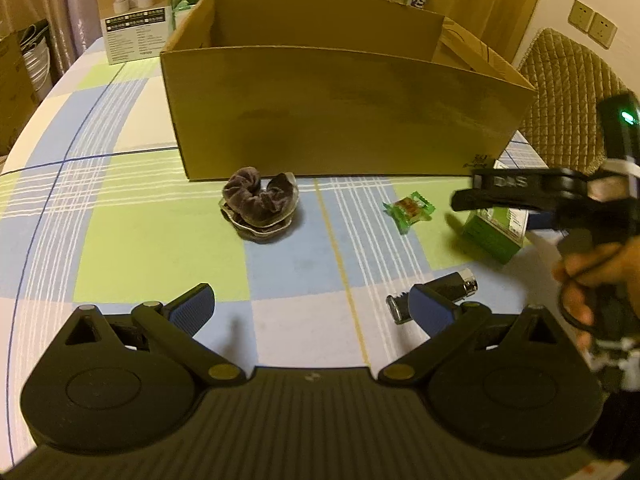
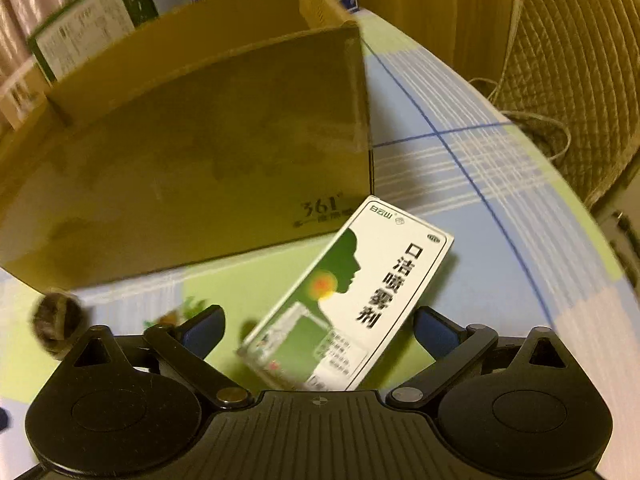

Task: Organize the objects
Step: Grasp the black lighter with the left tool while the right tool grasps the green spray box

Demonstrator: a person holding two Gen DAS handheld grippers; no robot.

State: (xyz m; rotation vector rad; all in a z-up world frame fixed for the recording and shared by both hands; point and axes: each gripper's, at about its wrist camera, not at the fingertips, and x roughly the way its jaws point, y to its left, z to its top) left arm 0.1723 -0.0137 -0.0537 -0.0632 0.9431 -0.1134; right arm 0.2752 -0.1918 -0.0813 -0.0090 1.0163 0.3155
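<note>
An open cardboard box [image 1: 340,120] [image 2: 192,160] stands on the checked tablecloth. In front of it lie a dark scrunchie [image 1: 258,200] in a clear dish, a green wrapped candy [image 1: 408,208], a green-and-white medicine carton [image 1: 496,236] [image 2: 352,300] and a black lighter [image 1: 448,292]. My left gripper [image 1: 312,308] is open above the cloth, with its right finger in front of the lighter. My right gripper [image 1: 472,200] [image 2: 320,332], held by a hand, is open, and the carton lies between its fingers without visible contact.
Printed product boxes [image 1: 132,20] stand behind the cardboard box. A quilted chair [image 1: 568,92] [image 2: 580,60] sits past the table's right edge. The round table edge [image 1: 24,152] curves off on the left. The scrunchie [image 2: 56,320] shows blurred at left in the right wrist view.
</note>
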